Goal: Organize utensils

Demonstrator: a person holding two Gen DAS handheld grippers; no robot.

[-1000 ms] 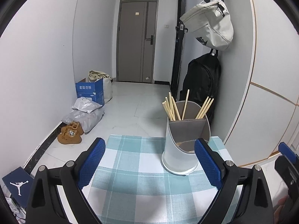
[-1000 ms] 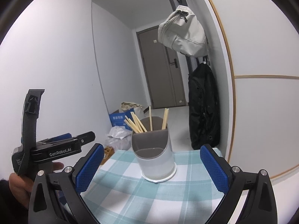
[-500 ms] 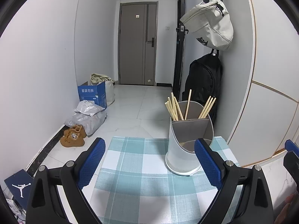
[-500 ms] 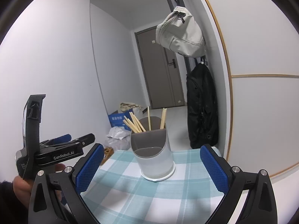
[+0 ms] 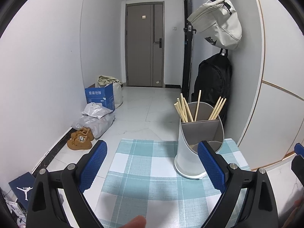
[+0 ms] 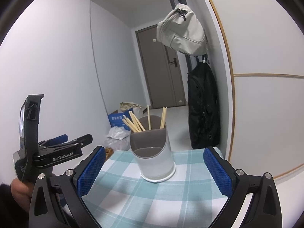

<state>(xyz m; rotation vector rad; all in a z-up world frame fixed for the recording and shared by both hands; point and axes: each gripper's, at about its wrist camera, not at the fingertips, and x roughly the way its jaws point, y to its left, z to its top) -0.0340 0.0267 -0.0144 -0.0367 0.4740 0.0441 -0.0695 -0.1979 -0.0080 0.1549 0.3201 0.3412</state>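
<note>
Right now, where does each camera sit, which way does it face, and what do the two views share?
Left wrist: on the left gripper, looking across the checked tablecloth down the hallway; a fingertip shows.
Right wrist: on the right gripper, facing the utensil holder; the left gripper and the hand holding it show.
Shared: holder, chopsticks, tablecloth.

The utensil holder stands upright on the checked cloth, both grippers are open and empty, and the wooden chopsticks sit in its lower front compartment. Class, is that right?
Not quite. The chopsticks stand in the taller rear compartment of the utensil holder; the right wrist view shows nothing standing in the front one. The rest holds: upright on the checked cloth, left gripper and right gripper open and empty.
</note>
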